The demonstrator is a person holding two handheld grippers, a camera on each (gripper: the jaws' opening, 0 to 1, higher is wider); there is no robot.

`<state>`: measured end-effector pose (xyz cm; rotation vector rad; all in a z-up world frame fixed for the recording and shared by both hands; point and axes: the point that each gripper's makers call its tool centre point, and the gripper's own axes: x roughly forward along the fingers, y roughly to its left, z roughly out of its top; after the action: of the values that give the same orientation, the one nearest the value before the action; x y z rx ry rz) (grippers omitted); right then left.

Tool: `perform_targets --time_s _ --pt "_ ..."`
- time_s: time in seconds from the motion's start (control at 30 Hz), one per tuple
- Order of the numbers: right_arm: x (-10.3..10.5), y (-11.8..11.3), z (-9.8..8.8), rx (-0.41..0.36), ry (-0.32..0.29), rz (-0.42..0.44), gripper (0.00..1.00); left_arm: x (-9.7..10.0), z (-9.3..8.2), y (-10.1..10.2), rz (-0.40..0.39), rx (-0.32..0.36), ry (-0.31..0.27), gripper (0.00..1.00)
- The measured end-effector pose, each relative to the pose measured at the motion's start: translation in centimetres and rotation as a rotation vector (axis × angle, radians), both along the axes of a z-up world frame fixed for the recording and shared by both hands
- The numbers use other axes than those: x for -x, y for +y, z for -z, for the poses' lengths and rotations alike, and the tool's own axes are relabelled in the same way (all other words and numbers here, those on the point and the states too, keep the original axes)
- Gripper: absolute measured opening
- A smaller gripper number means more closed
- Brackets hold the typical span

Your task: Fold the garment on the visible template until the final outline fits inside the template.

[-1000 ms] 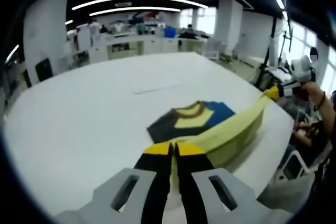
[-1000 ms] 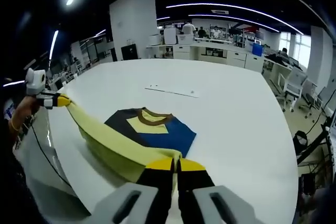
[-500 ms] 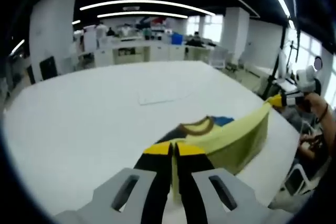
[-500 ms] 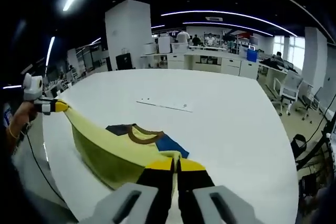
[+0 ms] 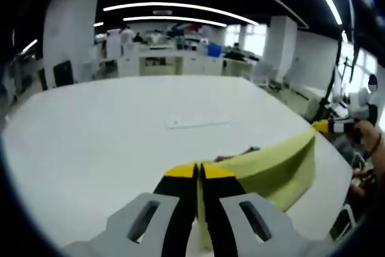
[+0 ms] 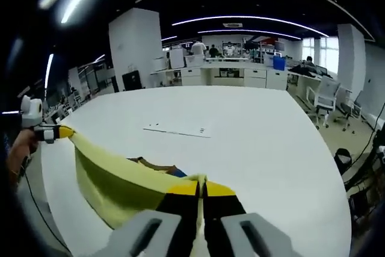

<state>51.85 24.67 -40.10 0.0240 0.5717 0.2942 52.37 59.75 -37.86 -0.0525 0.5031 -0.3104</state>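
Above the white table (image 5: 90, 142), the garment (image 5: 274, 164) is hanging as a taut pale-yellow sheet w/ brown collar & blue peeking behind in right gripper view, its edge stretching between left gripper (image 5: 198, 173) & right gripper (image 6: 200, 188), both clamping the fabric.

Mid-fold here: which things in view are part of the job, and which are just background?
Job:
- garment, its yellow hem lifted taut between both tools
- left hand-held gripper, shut on the hem
- right hand-held gripper, shut on the hem
- white table

Lying about:
- thin white strip on the table
- office chair
- blue bin
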Motion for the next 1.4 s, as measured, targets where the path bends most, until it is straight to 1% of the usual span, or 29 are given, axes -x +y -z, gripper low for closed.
perform_targets --time_s 0.1,0.23,0.27,0.33,0.5,0.67,0.73,0.83,1.13,1.27,1.4 --pt "-0.6 0.0 0.7 -0.003 0.011 0.007 0.00 -0.8 0.9 0.1 -0.016 0.003 0.012 0.00" --pt "-1.7 0.0 2.2 -0.007 0.031 0.018 0.00 -1.7 2.1 0.2 -0.040 0.020 0.027 0.00" --pt "-2.0 0.1 2.8 -0.008 0.044 0.020 0.00 -1.9 2.4 0.2 -0.041 0.018 0.029 0.00" --pt "-2.5 0.1 3.5 -0.007 0.047 0.020 0.00 -2.4 3.1 0.2 -0.050 0.018 0.043 0.00" --pt "-3.5 0.2 5.9 -0.058 0.095 0.039 0.00 -3.4 5.0 0.3 -0.070 0.020 0.074 0.00" --pt "-4.3 0.2 7.6 -0.069 0.127 0.064 0.00 -4.2 7.1 0.3 -0.094 0.019 0.102 0.00" --pt "-4.8 0.4 8.3 -0.093 0.138 0.080 0.00 -4.4 8.2 0.6 -0.118 0.013 0.122 0.00" --pt "-5.1 0.5 9.1 -0.097 0.153 0.091 0.00 -4.8 9.6 0.8 -0.154 0.036 0.137 0.00" --pt "-5.8 0.3 11.9 -0.092 0.205 0.112 0.00 -5.4 12.3 1.0 -0.182 0.026 0.160 0.00" --pt "-5.7 0.2 13.1 -0.089 0.230 0.114 0.00 -5.5 13.0 1.0 -0.194 0.023 0.165 0.00" --pt "-5.7 -0.1 13.5 -0.087 0.235 0.116 0.00 -5.7 13.5 1.0 -0.181 -0.001 0.168 0.00"
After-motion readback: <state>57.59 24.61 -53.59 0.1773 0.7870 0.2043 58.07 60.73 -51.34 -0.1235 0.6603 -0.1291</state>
